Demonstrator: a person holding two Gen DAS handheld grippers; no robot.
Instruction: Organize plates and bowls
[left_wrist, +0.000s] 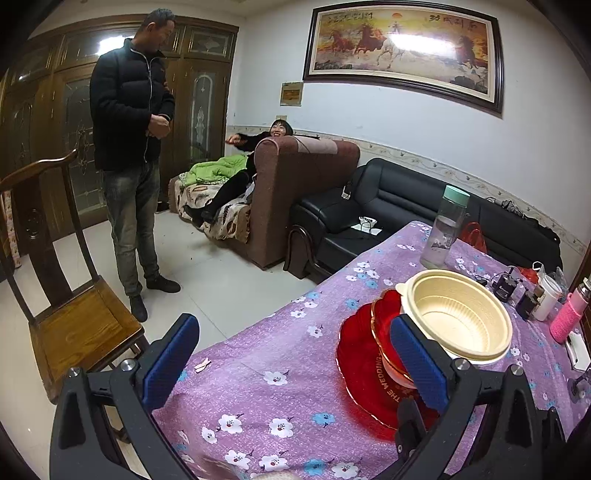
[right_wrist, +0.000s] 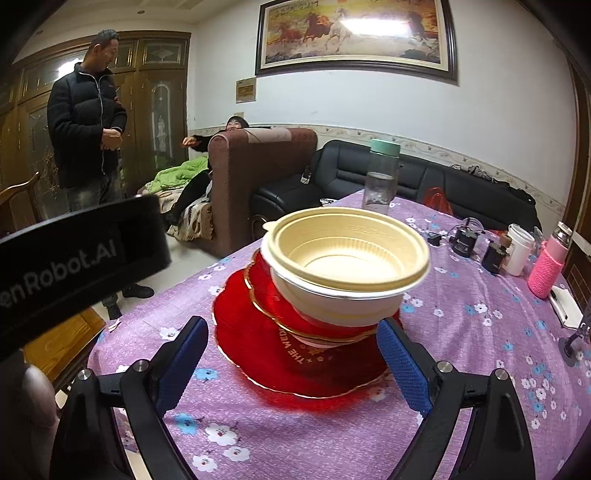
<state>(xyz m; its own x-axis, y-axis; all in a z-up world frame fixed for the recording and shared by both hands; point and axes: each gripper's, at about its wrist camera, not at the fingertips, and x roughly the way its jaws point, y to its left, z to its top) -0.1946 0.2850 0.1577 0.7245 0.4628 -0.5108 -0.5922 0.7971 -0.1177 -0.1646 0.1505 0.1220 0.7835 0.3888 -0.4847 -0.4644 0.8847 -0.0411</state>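
Currently we see both claws spread wide, grasping nothing: left gripper | right gripper | cream bowl tops white bowl, red bowl, red plate mid-table | plate's near-right rim hidden behind blue finger.

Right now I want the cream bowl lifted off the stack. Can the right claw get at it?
Probably yes. The right claw is open, facing the stack, and nothing stands between it and the cream bowl. The bowl sits tilted on top, so grip with care.
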